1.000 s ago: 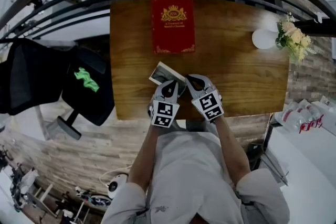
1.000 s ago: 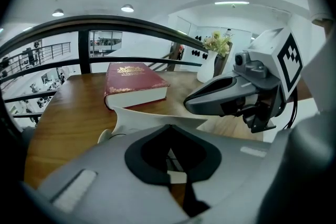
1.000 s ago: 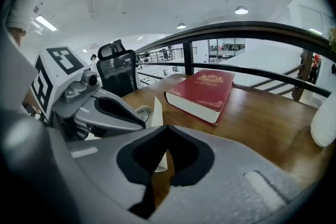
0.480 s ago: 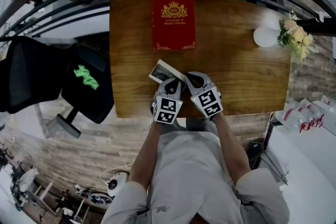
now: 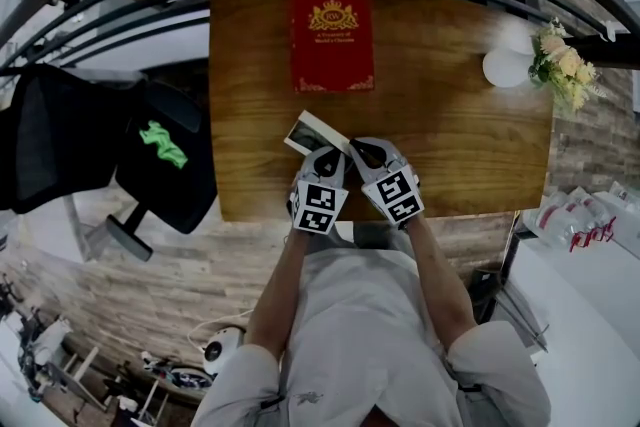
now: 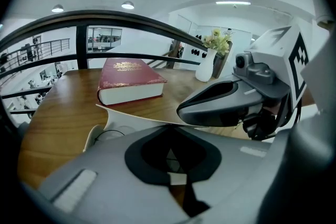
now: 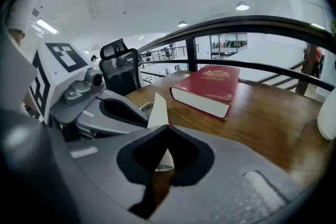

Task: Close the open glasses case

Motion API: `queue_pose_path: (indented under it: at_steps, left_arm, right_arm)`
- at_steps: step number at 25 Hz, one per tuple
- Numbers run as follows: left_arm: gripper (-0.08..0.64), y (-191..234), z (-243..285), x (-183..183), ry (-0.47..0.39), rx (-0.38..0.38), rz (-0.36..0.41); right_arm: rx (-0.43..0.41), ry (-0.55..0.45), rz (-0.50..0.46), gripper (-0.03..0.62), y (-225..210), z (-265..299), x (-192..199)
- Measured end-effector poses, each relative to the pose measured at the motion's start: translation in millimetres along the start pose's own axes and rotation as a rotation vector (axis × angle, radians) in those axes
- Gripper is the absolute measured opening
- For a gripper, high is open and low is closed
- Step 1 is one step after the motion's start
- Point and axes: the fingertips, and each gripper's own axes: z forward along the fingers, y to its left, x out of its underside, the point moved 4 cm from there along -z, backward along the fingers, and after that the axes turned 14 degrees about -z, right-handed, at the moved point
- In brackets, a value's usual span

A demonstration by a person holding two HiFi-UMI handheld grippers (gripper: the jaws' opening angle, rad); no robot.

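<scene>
Office-like mezzanine: wooden desk (image 5: 450, 135) beside a black railing (image 6: 105, 14), swivel chair (image 5: 180, 195), recessed ceiling lights (image 6: 127, 5) overhead.

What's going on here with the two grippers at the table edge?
A person holds a gripper in each hand at the near edge of a wooden table. Both the left gripper and the right gripper are shut on the pale glasses case, and its lid is not yet down. A red book lies further back, untouched.
</scene>
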Motion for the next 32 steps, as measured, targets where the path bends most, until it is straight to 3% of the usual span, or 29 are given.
queue_pose_path:
  at_steps: [32]
  left_arm:
    - [0.020, 12.4, -15.8, 26.0, 0.037, 0.013, -0.042]
  right_arm:
    - [-0.042, 0.021, -0.001, 0.003, 33.1, 4.5, 1.6]
